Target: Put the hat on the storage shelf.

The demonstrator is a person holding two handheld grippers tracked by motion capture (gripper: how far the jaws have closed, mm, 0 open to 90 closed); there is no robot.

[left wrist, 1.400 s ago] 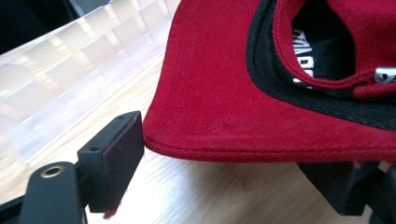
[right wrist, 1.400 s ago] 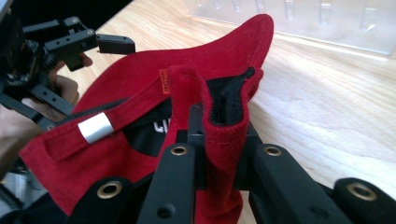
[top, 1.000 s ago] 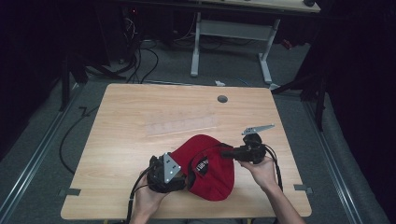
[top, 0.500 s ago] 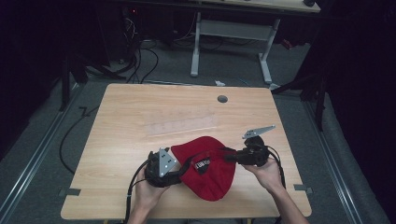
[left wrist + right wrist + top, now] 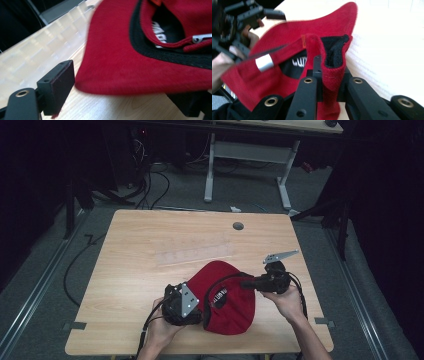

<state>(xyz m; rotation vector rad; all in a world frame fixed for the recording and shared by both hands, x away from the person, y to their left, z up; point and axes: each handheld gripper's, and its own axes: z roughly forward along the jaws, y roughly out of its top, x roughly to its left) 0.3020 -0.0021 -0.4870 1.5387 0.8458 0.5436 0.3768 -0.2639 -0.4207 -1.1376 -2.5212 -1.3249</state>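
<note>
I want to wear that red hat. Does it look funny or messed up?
A bit, yes. The red cap lies upside down on the table, its black inside and back strap showing. The right claw is pinching its rim into a fold, so that edge looks crumpled. The left claw is open around the brim. No tear shows.

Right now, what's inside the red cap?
Inside the red cap: black lining, white lettering, a metal strap buckle. The right claw pinches its rim fold. Deeper interior is hidden by fabric.
</note>
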